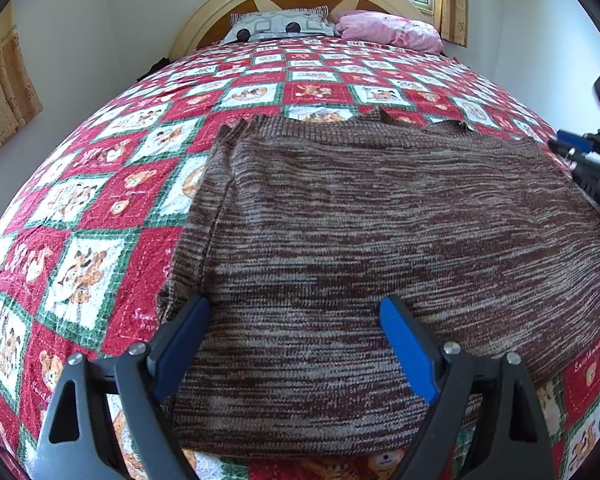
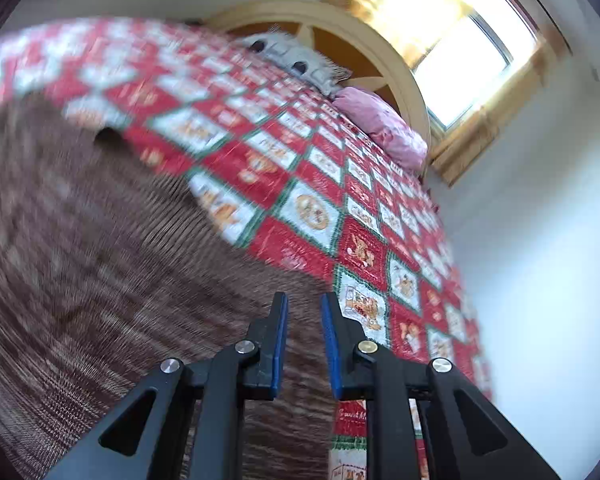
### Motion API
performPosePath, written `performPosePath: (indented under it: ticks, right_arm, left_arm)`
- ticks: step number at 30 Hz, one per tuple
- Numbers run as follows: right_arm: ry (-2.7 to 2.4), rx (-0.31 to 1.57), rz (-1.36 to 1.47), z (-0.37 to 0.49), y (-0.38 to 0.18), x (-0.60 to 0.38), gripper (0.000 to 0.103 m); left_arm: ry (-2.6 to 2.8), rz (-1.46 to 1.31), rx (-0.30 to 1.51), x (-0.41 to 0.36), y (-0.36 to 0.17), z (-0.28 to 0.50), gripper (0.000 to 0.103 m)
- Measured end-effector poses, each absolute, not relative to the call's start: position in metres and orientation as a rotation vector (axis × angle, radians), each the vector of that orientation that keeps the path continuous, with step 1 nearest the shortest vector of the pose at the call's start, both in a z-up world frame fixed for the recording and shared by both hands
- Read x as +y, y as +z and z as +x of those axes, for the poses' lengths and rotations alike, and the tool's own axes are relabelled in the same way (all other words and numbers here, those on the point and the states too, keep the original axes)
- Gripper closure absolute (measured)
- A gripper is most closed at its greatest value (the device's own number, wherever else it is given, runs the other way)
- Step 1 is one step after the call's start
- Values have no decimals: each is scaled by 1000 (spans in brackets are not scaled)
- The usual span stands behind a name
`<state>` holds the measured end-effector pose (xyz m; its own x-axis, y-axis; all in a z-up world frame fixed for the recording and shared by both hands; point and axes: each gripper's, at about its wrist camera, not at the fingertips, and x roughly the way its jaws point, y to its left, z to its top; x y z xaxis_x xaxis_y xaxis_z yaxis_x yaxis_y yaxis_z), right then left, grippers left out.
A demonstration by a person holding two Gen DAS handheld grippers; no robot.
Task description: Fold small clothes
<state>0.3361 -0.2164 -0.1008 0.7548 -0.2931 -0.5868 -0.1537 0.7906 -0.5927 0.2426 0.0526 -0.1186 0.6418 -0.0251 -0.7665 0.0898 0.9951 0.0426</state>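
A brown and beige knitted garment lies spread flat on the red, white and green patchwork bedspread. My left gripper hovers over its near part, jaws wide open, with nothing between the blue pads. At the right edge of the left wrist view part of the right gripper's body shows beside the garment's right side. In the blurred right wrist view my right gripper is over the garment's right edge. Its blue pads stand a narrow gap apart and grip nothing.
A grey patterned pillow and a pink pillow lie at the cream and wood headboard. A bright curtained window is behind it. White walls close in on both sides of the bed.
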Motion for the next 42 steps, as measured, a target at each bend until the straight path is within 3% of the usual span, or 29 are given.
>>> performPosePath:
  ticks: [4,8,9,10,12,15,17,19,20,21,27,32,36,42]
  right_arm:
    - [12,849,-587,346,-124,-214,86]
    - [120,844,-318,346,-95,-250,83]
    - [110,836,-222,348,-86,-268,74]
    - [84,827,-139,350,-80,-285,56]
    - [44,804,-28,352,-75,-314,41]
    - [77,881,28,371,-90,-325,41]
    - [89,949,15,384,-104,-317,43]
    - [128,966,20,383,-112,-313,75]
    - [126,951,-9,380,-109,-307,78]
    - [96,919,-113,374,-104,-292,87]
    - [-110,725,-657,342,-104,-225,89]
    - [-309,815,-713,359,-131,-250,91]
    - [-211,862,-500,361,-119,-282,90]
    - [-277,778,25,345,-68,-373,89]
  left_arm:
    - [-66,78,872,52,-119,243,13]
    - [-66,78,872,51,-119,243,13]
    - [-66,77,872,51,-119,243,13]
    - [-67,77,872,51,-119,243,13]
    - [-66,78,872,51,-119,243,13]
    - [-67,77,872,51,-119,243,13]
    - [-67,77,872,51,-119,243,13]
    - [-67,77,873,51,-119,243,13]
    - [-67,77,873,51,-119,243,13]
    - [-67,77,873,51,-119,243,13]
    - [-67,77,873,51,-119,243,13]
    - [-67,77,873,51,-119,243,13]
    - [-68,75,873,51,-119,243,13]
    - [-67,76,873,52,-119,243,12]
